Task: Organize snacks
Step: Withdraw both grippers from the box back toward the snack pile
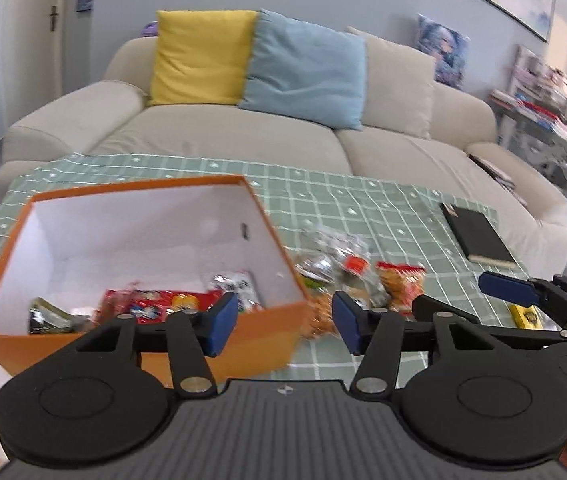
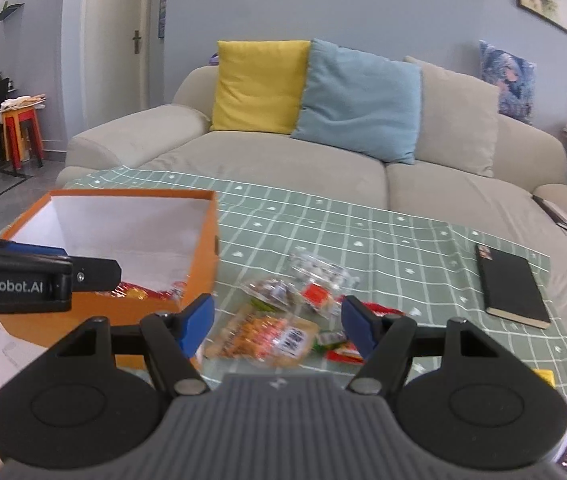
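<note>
Mostly living room: beige sofa (image 2: 283,168) with yellow cushion (image 2: 259,84) and blue cushion (image 2: 359,100) behind worktop (image 2: 403,240) under green checked cloth. Orange box (image 1: 155,240) at left holds some snacks; loose snack packets (image 2: 283,320) lie just right of it. Black notebook (image 2: 511,284) far right. Left tongs (image 1: 285,324) and right tongs (image 2: 277,322) both apart, holding nothing.
</note>
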A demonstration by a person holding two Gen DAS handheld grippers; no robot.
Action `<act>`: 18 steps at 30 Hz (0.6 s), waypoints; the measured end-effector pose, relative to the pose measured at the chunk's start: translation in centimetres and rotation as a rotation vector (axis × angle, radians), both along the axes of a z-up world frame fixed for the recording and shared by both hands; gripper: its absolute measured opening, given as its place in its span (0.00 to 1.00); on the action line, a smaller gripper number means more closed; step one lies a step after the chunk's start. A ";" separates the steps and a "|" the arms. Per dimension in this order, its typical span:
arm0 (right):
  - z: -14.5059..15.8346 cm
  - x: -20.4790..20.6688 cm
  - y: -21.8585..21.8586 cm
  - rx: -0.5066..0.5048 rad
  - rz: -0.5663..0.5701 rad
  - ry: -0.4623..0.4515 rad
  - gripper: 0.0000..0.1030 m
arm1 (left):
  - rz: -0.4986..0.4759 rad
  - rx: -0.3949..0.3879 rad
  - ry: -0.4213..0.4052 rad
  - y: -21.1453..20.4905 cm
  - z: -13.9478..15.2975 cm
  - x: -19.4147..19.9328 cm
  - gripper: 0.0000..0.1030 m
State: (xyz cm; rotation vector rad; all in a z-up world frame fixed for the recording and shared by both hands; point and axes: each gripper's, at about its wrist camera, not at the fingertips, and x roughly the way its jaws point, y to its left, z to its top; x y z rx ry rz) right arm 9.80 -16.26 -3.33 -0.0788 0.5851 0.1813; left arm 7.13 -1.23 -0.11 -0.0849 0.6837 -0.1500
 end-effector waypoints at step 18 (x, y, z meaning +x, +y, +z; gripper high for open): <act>-5.1 -0.1 -6.9 -0.042 -0.148 0.072 0.66 | -0.199 0.073 0.061 -7.1 -3.9 1.4 0.60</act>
